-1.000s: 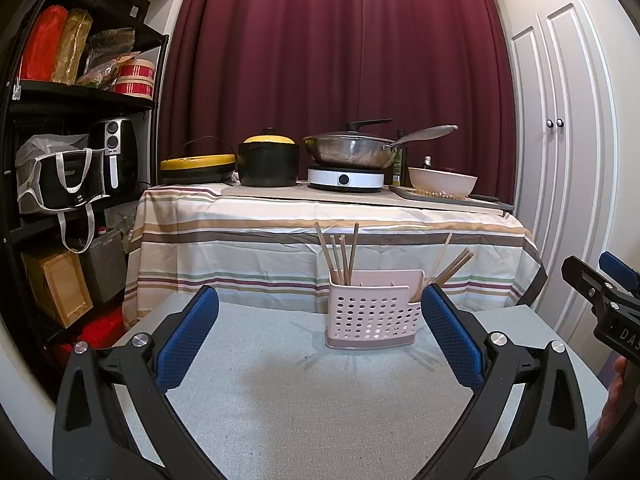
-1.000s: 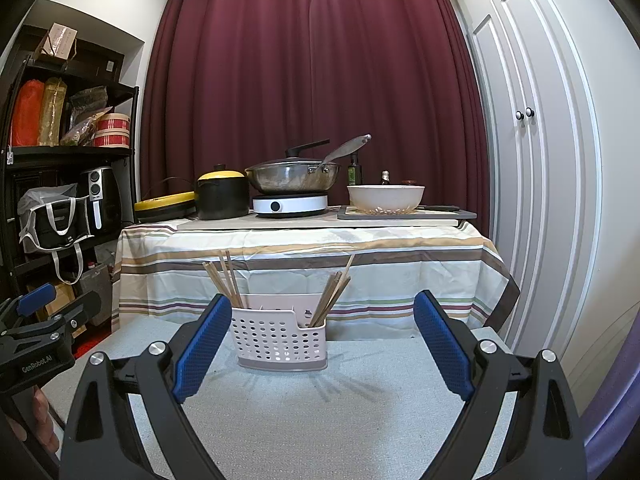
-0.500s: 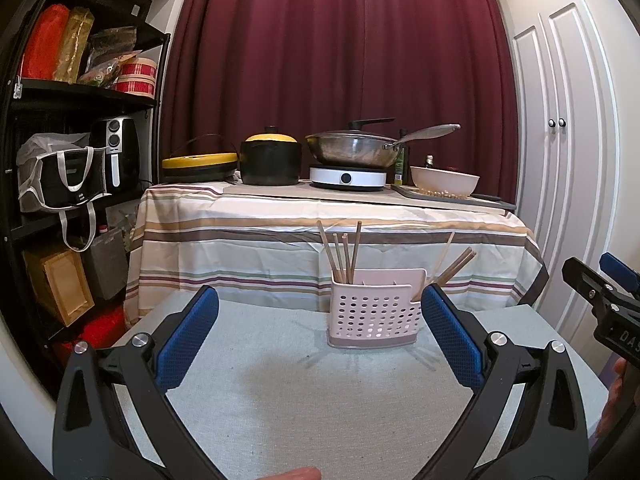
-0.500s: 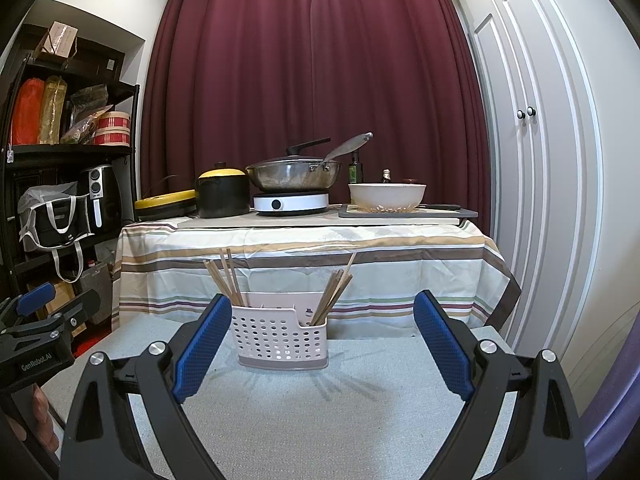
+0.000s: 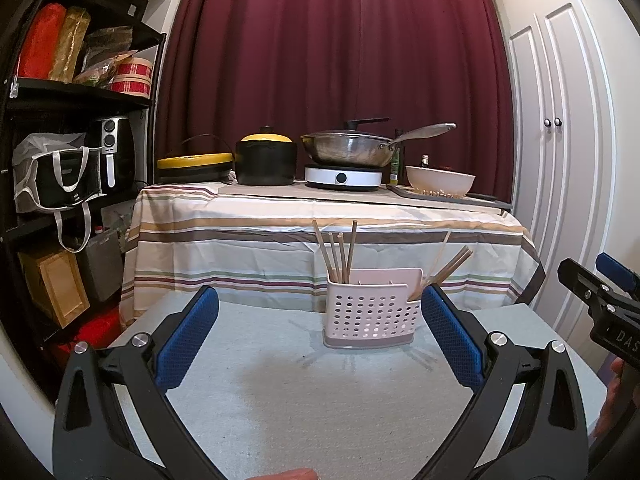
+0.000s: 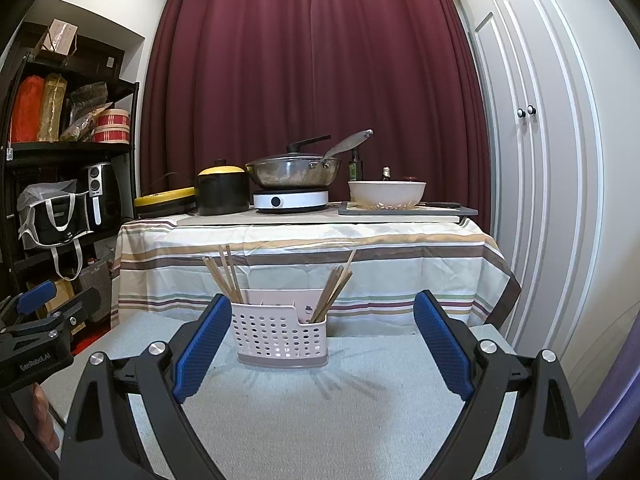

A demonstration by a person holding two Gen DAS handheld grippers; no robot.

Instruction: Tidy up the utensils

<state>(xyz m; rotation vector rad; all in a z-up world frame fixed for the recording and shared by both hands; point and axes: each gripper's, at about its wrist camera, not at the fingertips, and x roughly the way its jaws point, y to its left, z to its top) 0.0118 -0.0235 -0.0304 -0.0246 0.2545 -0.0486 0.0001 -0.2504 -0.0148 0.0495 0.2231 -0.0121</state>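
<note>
A pale pink perforated utensil holder (image 5: 370,312) (image 6: 280,336) stands upright on the grey table mat (image 5: 312,400) (image 6: 320,408). Several wooden chopsticks (image 5: 340,252) (image 6: 226,276) stick up from its left compartment, and more chopsticks (image 5: 450,266) (image 6: 334,290) lean out of its right one. My left gripper (image 5: 318,340) is open, blue pads wide apart, a short way in front of the holder with nothing between them. My right gripper (image 6: 320,346) is also open and holds nothing, with the holder just beyond its left pad.
Behind the mat stands a striped-cloth table (image 5: 320,224) with a black pot (image 5: 266,160), a wok on a white cooker (image 5: 344,150) and a white bowl (image 5: 440,180). A black shelf unit (image 5: 60,140) fills the left; white cupboard doors (image 6: 532,160) stand at the right.
Both views have shifted only slightly; a fingertip has come into the bottom edge of the left wrist view. The holder and chopsticks have not moved.
</note>
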